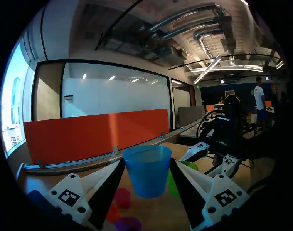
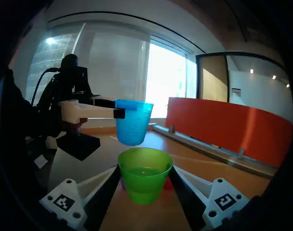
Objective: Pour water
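**Both grippers loaded: blue cup held aloft, green cup lower**

Left gripper (image 1: pixel 147 164): clamped on the blue cup (image 1: pixel 147 171), with one dark finger against each side of the wall just under the rim. In the right gripper view it reaches in level from the left. The cup hangs clear of the table (image 2: pixel 208 169), mouth up and upright or very nearly so.

Right gripper (image 2: pixel 145 181): closed around the green cup (image 2: pixel 145 175), both fingers touching its sides at mid-height. The cup is upright. It sits lower than the blue cup and nearer the camera, and the two cups are apart. In the left gripper view this gripper lies to the right, beyond the blue cup.

Contents: what looks like liquid stands low inside the green cup. The blue cup's interior cannot be seen from either view.

Obscured or doubtful:
- Whether the green cup's base rests on the table or is lifted cannot be told.
- In the right gripper view the left gripper's far finger is hidden behind the blue cup.
- In the left gripper view the blue cup covers most of the green cup, leaving slivers of green beside it.
- Behind the left gripper's black mount (image 2: pixel 71 77) is a dark mass too dim to read.
- Small cups (image 1: pixel 122 197) in pink, red and purple stand on the table under the blue cup, partly cut off by the fingers.

An orange partition (image 1: pixel 96 134) runs along the table's far edge.
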Tool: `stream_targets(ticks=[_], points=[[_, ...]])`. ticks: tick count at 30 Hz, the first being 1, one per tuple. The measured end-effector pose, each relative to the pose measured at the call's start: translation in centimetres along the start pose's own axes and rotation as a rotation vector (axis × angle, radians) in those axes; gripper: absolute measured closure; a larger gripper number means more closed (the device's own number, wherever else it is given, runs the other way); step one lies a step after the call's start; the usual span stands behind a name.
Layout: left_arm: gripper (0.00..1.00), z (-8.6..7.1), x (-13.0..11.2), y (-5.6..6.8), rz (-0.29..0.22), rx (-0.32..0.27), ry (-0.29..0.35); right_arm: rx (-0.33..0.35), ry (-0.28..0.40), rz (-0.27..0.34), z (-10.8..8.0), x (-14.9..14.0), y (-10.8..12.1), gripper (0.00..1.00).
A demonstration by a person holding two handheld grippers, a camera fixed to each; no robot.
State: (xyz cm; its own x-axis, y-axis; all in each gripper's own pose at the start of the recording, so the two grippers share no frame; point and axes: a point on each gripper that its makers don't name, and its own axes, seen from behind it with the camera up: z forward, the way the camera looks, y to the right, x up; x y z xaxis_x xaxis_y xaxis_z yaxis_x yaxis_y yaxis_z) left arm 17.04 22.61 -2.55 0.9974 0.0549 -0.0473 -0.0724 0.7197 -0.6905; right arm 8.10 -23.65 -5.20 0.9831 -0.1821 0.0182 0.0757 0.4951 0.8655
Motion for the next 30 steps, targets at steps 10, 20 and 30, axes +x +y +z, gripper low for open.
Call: stream_targets(ticks=[10, 20, 30], points=[[0.16, -0.3, -2.0, -0.3, -0.016, -0.018, -0.054, 0.005, -0.027, 0.025, -0.3, -0.8, 0.2, 0.10], [0.16, -0.6, -4.2, -0.2, -0.024, -0.040, -0.096, 0.014, -0.077, 0.023, -0.5, -2.3, 0.3, 0.10], [0.16, -0.9, -6.8, -0.2, -0.041, -0.055, -0.139, 0.025, -0.119, 0.030, -0.6, -3.7, 0.3, 0.10]])
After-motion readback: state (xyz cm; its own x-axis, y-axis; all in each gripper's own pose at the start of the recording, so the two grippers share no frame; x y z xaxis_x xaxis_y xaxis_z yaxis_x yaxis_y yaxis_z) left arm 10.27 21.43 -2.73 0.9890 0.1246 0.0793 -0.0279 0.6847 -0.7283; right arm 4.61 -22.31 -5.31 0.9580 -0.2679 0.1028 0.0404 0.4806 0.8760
